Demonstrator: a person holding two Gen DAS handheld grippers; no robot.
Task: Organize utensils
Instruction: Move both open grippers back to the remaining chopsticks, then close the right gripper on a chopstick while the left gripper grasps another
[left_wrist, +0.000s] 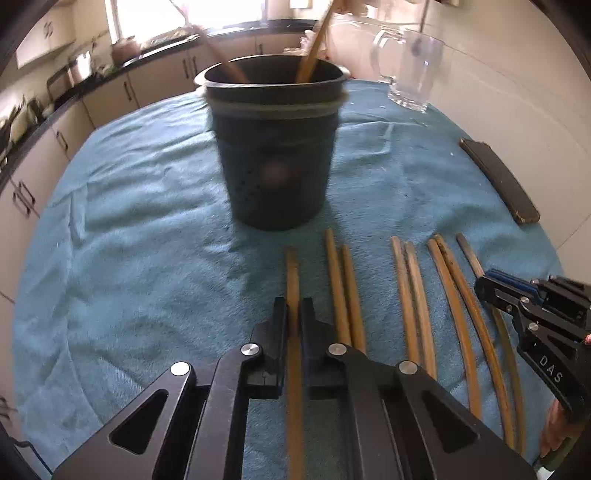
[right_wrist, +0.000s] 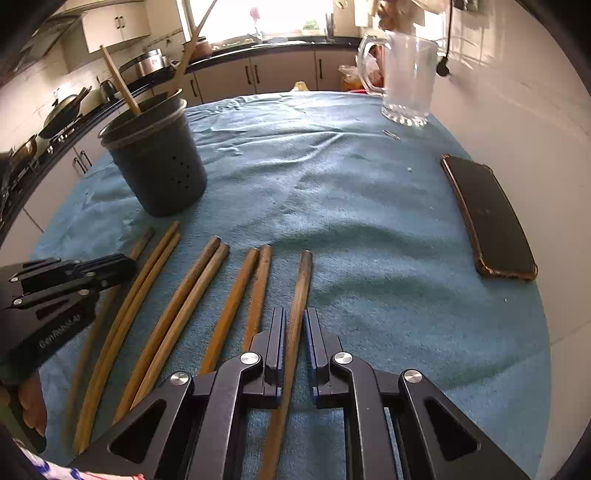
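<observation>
chopsticks (right_wrist: 177, 314) look light, stiff and smooth; each gripper, left gripper (left_wrist: 293, 321) and right gripper (right_wrist: 294, 332), has its jaws clamped mid-shaft on one, a sound hold.

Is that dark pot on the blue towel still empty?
No: in the left wrist view two wooden sticks already stand inside the dark pot, leaning against its rim.

Matt wooden chopsticks (right_wrist: 229, 306) lie on rough blue terry cloth (right_wrist: 332, 206); holder (right_wrist: 159, 166) apparently matt dark plastic; mug (right_wrist: 406, 77) clear glass.
</observation>
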